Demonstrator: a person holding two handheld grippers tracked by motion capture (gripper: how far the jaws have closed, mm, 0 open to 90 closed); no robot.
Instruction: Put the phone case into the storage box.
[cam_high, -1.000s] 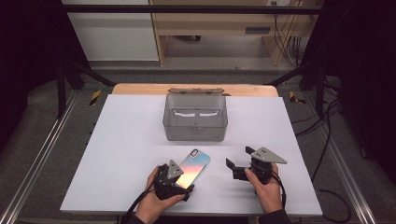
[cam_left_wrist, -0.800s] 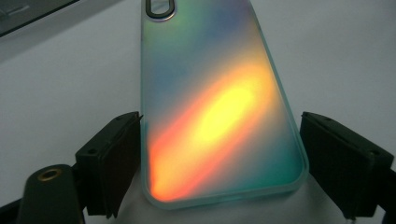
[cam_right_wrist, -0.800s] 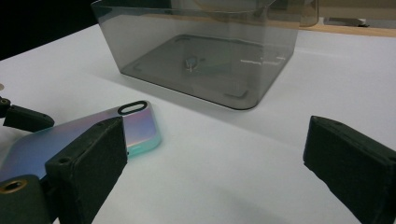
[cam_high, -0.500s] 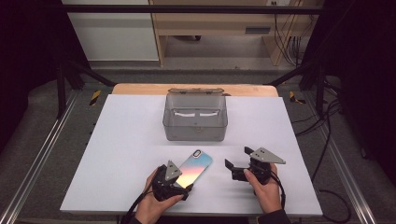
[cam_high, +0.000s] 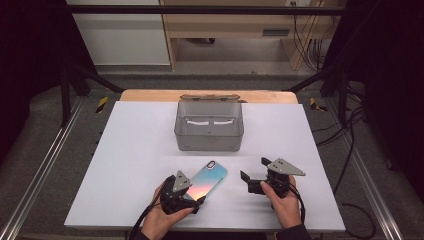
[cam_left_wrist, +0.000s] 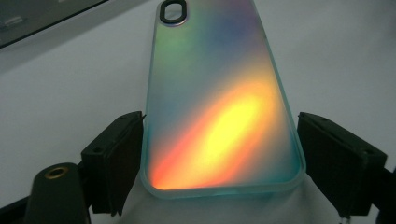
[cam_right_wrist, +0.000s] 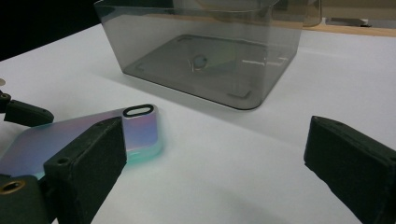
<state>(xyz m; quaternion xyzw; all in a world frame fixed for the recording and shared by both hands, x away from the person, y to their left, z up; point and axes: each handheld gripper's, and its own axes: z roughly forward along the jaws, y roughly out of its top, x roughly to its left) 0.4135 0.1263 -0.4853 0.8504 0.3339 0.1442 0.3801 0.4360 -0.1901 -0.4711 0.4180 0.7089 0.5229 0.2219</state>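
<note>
the phone case (cam_high: 206, 180) lies flat on the white table (cam_high: 130, 165), back side up, near the front edge and in front of the smoky clear plastic bin (cam_high: 209, 131), well apart from it. its back has an iridescent sheen: pale teal and violet toward the camera end, running into orange and bright yellow toward the near end. in the left gripper view the phone case (cam_left_wrist: 219, 102) shows a soft translucent teal rim, rounded corners and a black-ringed oval camera cutout at the far end. in the high view it lies slantwise, the cutout end pointing away from the person and toward the right.

the left gripper (cam_high: 186, 196) sits at the case's near end, held in the person's left hand (cam_high: 161, 220). its jaws straddle the case across its width and have just been closing a little with the case between them. the left pad looks to be touching or just at the case's edge, while a thin gap shows between the right pad and the other edge, so it is not clamped.

the right gripper (cam_high: 255, 176) rests to the right of the case, apart from it, in the right hand (cam_high: 281, 202). its jaws stand wide apart with only bare table between them. in the right gripper view the phone case (cam_right_wrist: 140, 128) lies behind the left jaw, and the bin (cam_right_wrist: 205, 56) stands farther off.
</note>
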